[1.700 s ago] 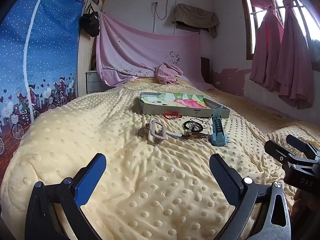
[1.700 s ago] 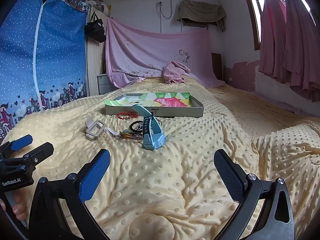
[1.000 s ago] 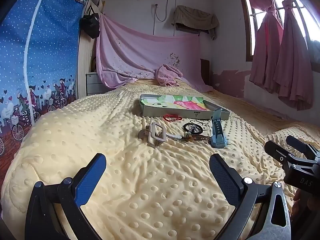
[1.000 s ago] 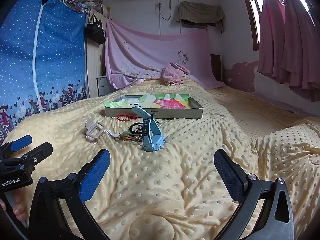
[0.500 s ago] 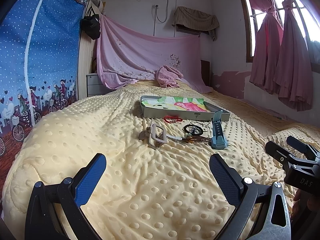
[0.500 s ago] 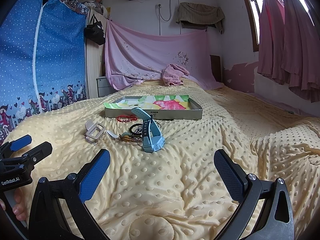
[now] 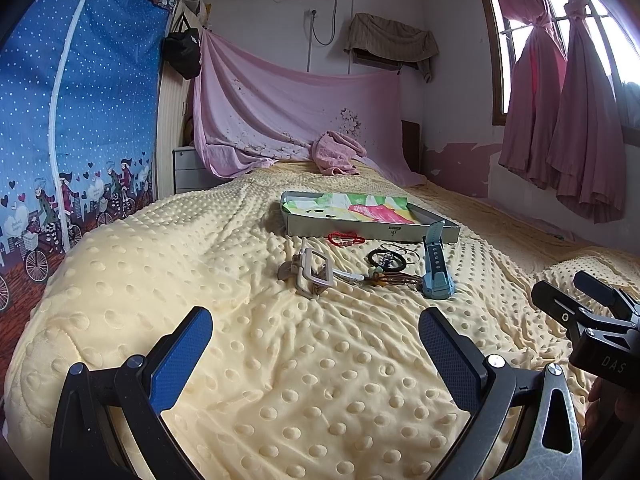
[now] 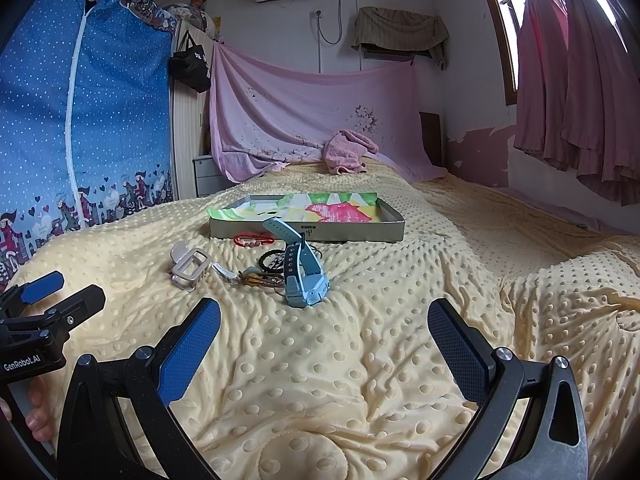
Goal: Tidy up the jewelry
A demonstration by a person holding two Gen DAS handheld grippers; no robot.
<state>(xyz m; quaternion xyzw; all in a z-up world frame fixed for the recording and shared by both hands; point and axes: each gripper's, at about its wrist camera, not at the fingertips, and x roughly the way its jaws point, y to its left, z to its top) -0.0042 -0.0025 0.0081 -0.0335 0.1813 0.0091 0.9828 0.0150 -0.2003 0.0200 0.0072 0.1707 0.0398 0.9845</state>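
Only patterned paper (image 8: 320, 206) lines the tray (image 8: 308, 232); both hand-held grippers, left (image 7: 316, 340) and right (image 8: 324, 330), gape empty.

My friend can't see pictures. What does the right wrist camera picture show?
An open hand-held gripper hovers over a bumpy yellow blanket, pointing at a blue watch, a white watch, a red bracelet and a black bracelet. Behind them sits a shallow tray lined with colourful paper. The other hand-held gripper shows at the left edge.
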